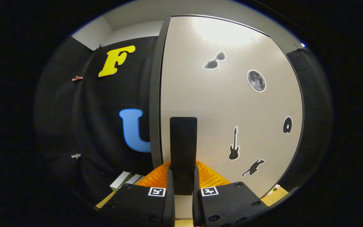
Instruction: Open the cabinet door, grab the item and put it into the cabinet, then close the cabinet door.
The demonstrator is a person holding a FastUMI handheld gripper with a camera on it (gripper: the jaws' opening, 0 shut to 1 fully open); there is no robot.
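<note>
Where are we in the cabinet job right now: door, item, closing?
Nothing looks finished yet, or I can't tell: the cabinet door fills the space ahead and its inside is hidden. In hand: the gripper is closed on the door's dark handle, both fingers pressing its sides. Whether this is the opening pull or the closing push can't be judged. Boxes lie to the left, beyond the fingers, possibly the item to stow.

Door (232,104) right ahead, shut. Handle (183,148) upright on door's left part, between tool (183,186) fingers, both pressed on it. Stickers (256,80) spread right of handle. Boxes (125,180) on surface (106,200), left of door.
</note>
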